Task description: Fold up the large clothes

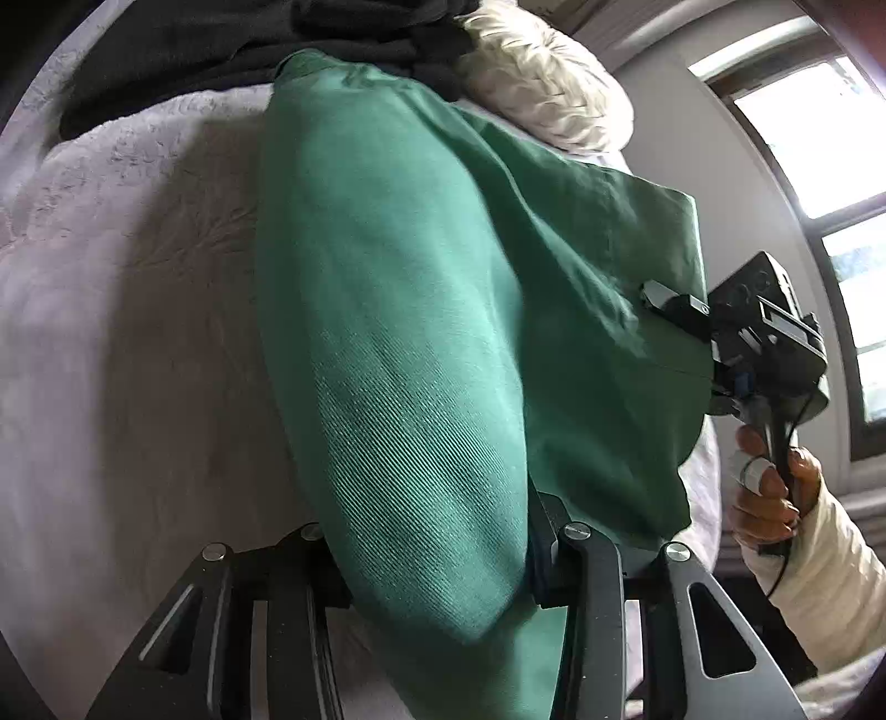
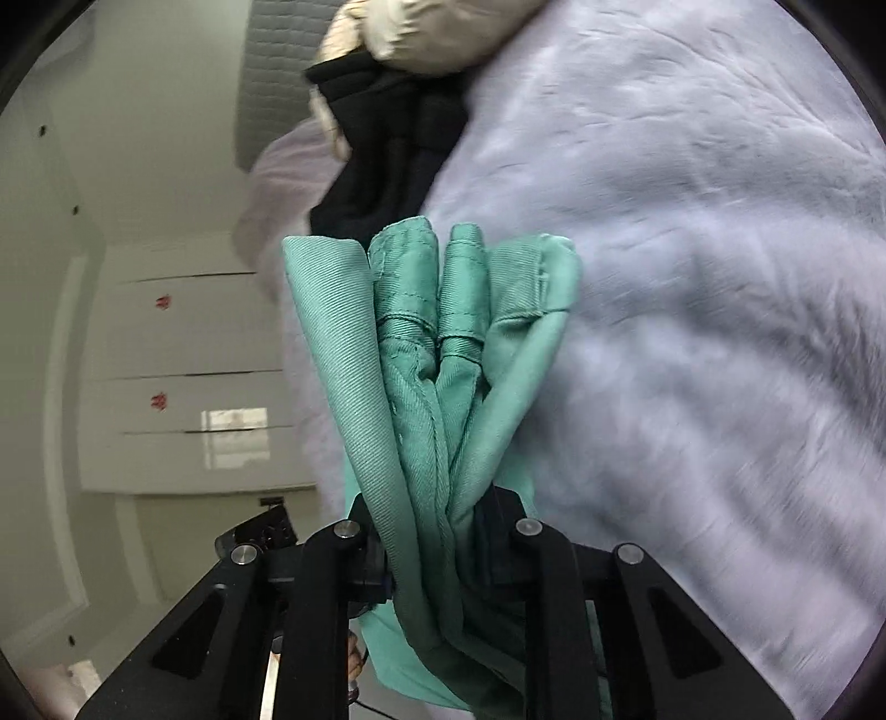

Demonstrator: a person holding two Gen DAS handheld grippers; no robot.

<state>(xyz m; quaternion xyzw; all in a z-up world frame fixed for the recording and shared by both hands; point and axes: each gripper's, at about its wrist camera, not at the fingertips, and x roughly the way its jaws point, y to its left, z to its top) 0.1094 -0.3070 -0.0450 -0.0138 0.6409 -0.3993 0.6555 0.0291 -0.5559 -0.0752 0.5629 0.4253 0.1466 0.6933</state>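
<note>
Green twill garment (image 1: 398, 343) is hanging over the white bed cover (image 1: 127, 310), left tool (image 1: 437, 559) clamped on a thick fold, right tool (image 2: 443, 531) pinching the bunched hem end further right.

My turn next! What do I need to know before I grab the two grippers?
Left gripper: shut on a fold of the green garment.
Right gripper: shut on a bunch of the same garment's stitched edges, several layers together.
Where things are: the green garment hangs lifted between both grippers, over the white bedspread. A pile of dark clothes and a cream fluffy pillow lie at the far end of the bed.
Done: garment picked up and doubled over.
Left: lay it flat on the bedspread, finish the folds, let go. The dark clothes look unfolded too.
</note>
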